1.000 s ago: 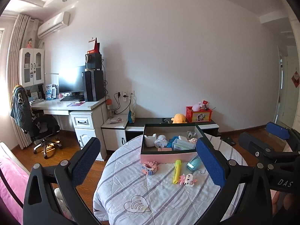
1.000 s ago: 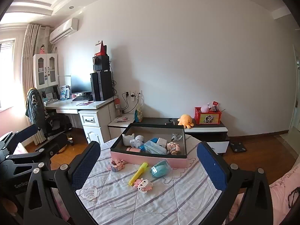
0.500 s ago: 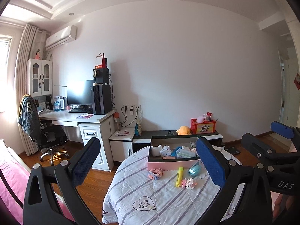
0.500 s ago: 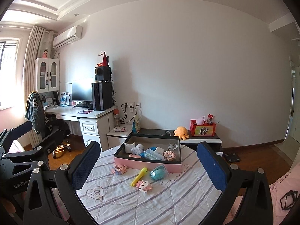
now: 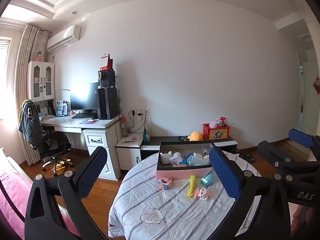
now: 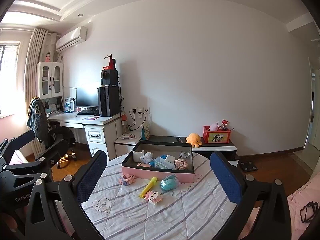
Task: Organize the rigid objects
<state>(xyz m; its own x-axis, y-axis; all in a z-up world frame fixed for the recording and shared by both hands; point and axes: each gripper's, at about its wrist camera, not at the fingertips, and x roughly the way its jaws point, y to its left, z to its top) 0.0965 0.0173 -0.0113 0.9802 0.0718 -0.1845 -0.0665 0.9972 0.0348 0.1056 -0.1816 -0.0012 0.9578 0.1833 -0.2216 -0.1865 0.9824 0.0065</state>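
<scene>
Striped white-and-grey quilted cloth covers the round table [image 6: 160, 216], and on it, toward the far side, sits the shallow pink box with a dark inner lining [image 6: 158, 173], already holding several small toys. Just in front of the box, loose on the cloth, lie four pieces: a teal egg-shaped plastic case [image 6: 169, 182], a yellow plastic stick [image 6: 148, 187], a pink-and-white brick-built figure [image 6: 153, 196] touching the stick's near end, and a pink-and-lilac brick-built toy [image 6: 126, 179] off to the left.

Both tongs hang well back from the table, the left tongs [image 5: 158, 176] and right tongs [image 6: 158, 176] each spread wide and empty.

From here, I judge the main risks to be the egg-shaped case rolling off its curved side when nudged, the brick figure breaking apart under a hard squeeze, and the soft cloth bunching under a low approach.
</scene>
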